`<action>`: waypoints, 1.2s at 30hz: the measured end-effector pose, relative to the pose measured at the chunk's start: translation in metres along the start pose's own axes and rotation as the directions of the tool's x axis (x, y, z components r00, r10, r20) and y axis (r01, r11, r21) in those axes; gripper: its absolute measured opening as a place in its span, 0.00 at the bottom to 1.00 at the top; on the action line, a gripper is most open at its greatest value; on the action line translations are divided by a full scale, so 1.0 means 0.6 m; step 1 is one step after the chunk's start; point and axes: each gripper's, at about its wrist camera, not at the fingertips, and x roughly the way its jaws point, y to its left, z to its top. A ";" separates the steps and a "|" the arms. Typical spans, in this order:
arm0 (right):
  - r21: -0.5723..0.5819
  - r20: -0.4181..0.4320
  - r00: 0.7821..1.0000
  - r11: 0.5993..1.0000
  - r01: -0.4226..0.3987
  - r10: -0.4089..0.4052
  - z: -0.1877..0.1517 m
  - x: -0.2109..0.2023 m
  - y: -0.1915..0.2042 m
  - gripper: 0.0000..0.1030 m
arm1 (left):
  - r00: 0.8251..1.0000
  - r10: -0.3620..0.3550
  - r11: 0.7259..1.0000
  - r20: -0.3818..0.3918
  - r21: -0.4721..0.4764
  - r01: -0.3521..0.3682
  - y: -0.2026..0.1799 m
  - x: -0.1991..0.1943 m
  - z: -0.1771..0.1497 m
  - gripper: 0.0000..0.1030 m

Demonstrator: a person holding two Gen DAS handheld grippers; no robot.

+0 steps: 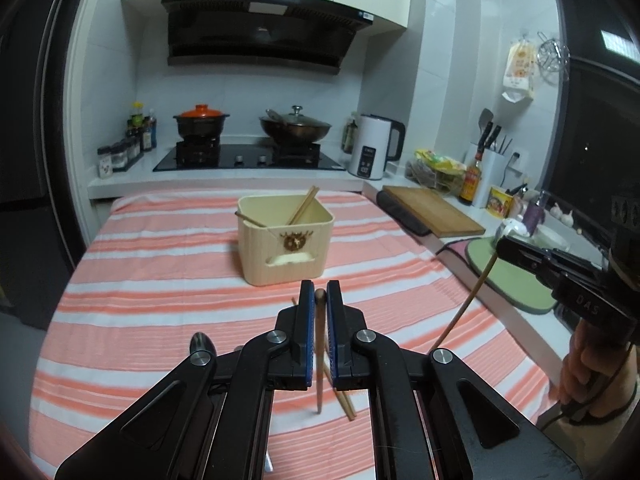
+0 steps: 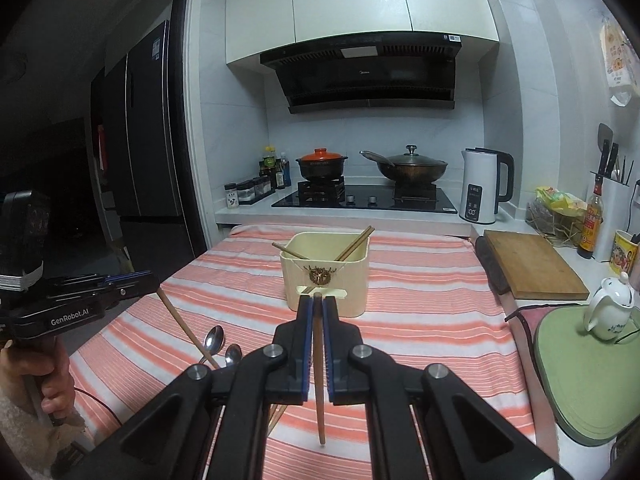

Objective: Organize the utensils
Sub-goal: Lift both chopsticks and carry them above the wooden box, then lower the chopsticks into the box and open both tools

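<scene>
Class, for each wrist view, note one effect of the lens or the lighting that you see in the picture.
Left wrist view: fisheye bends the doorway edge and darkens the corners; the window at right is black. Right wrist view: the table's striped cloth curves outward, and the room beyond the doorway lies in deep shadow while the kitchen is evenly lit.

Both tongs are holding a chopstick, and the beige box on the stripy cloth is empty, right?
Not quite. Both tongs, left and right, do grip a chopstick, but the beige box already holds chopsticks, as the right wrist view shows.
</scene>
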 end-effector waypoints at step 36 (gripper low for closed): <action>0.002 0.184 0.982 0.999 -0.032 0.031 0.308 0.207 -0.042 0.05 | 0.973 0.102 0.994 0.208 -0.065 -0.090 0.077 0.130 0.325 0.03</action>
